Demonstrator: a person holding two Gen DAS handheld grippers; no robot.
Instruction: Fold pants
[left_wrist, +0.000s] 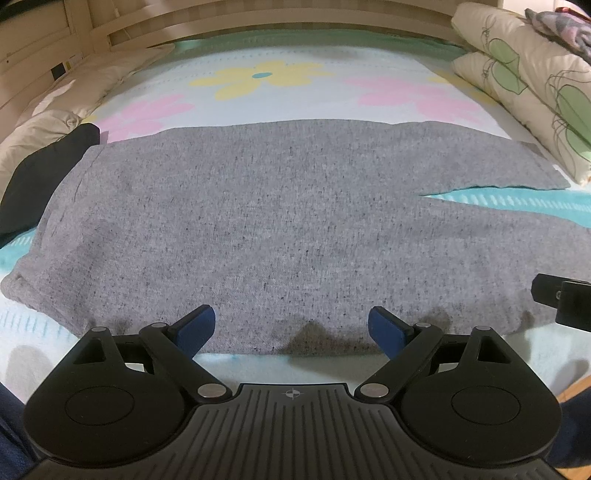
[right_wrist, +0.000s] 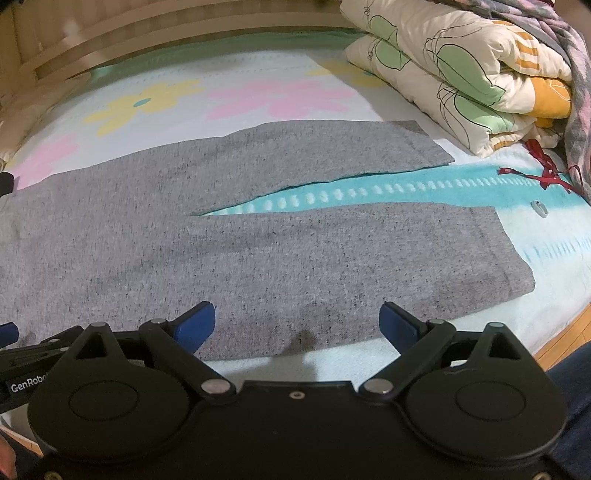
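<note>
Grey heathered pants (left_wrist: 277, 221) lie flat on the bed, waistband at the left, two legs stretching right with a narrow gap between them (right_wrist: 295, 192). My left gripper (left_wrist: 291, 326) is open and empty, hovering at the near edge of the pants' upper part. My right gripper (right_wrist: 297, 325) is open and empty, at the near edge of the nearer leg (right_wrist: 332, 266). The right gripper's tip shows at the right edge of the left wrist view (left_wrist: 561, 299); the left gripper shows at the left edge of the right wrist view (right_wrist: 22, 354).
A floral bedsheet (left_wrist: 258, 81) covers the bed. A folded quilt (right_wrist: 461, 81) sits at the far right, with a red ribbon (right_wrist: 546, 170) near it. A black cloth (left_wrist: 48, 173) and a white pillow (left_wrist: 55, 110) lie at the left. A wooden headboard (left_wrist: 258, 22) stands behind.
</note>
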